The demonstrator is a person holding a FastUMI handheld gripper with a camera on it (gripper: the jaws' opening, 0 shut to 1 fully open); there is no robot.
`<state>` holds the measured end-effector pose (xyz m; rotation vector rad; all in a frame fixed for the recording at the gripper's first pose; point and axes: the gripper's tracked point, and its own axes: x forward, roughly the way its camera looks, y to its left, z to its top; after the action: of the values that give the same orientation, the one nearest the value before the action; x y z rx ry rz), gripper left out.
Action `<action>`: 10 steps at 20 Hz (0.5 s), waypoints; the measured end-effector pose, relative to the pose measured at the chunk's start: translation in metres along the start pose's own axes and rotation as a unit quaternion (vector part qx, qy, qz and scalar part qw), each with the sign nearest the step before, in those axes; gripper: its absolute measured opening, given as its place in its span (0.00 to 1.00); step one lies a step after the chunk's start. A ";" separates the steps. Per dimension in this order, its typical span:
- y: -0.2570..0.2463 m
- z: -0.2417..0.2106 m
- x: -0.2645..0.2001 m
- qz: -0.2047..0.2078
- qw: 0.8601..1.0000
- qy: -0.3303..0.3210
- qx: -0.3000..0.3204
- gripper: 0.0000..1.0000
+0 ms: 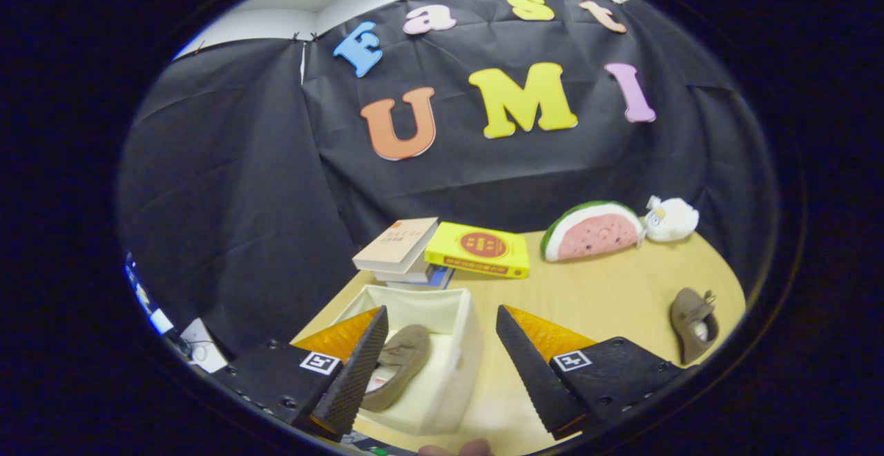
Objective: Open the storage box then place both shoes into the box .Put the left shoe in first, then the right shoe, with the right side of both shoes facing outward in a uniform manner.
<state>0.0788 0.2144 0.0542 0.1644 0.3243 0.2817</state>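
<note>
Gripper view rides gripper (438, 345); looks forward, slightly down (close) over table (608, 283).

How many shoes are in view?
2. One shoe lies in the box, between the open gripper's fingers; the other lies on the table, beyond the right finger.

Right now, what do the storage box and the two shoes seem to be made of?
The storage box looks like cream fabric, matte, with soft rounded walls. The shoe in the box and the shoe on the table look like brown suede or felt, dull and fuzzy. The gripper hovers open above the box.
</note>
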 end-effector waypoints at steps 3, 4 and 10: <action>-0.072 0.016 -0.034 -0.025 0.999 -0.015 -0.019 0.96; -0.098 0.018 -0.045 -0.033 0.999 -0.016 -0.025 0.96; -0.253 -0.007 -0.079 -0.103 0.991 0.011 -0.080 0.96</action>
<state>0.0665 -0.0479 0.0197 -0.0305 0.3367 0.1035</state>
